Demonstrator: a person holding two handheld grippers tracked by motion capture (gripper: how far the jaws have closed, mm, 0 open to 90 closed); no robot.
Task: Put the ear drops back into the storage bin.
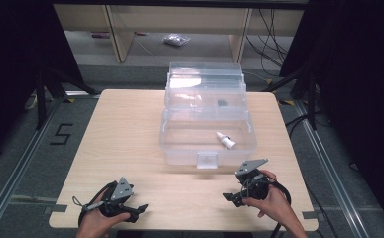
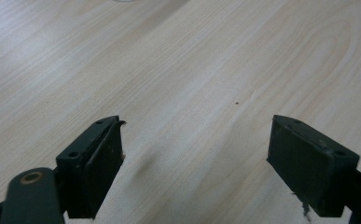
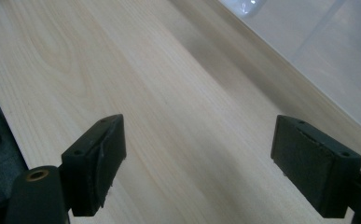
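A clear plastic box (image 1: pixel 207 130) with its lid swung back stands on the wooden table (image 1: pixel 125 134), right of centre. Inside it lies a small white bottle (image 1: pixel 225 140), and a small dark item (image 1: pixel 223 103) sits farther back. My left gripper (image 1: pixel 139 210) rests near the front edge at the left, open, with bare wood between its jaws (image 2: pixel 194 154). My right gripper (image 1: pixel 234 197) is held just in front of the box at the right, also open and holding nothing (image 3: pixel 197 158). The box wall (image 3: pixel 327 51) fills the upper right of the right gripper view.
A latch tab (image 1: pixel 208 160) sticks out from the box's front wall. Beyond the table are wooden shelf legs (image 1: pixel 117 32), a small plastic bag (image 1: pixel 175 39) on the floor and cables (image 1: pixel 271 44). A "5" mark (image 1: pixel 61 134) is on the floor at left.
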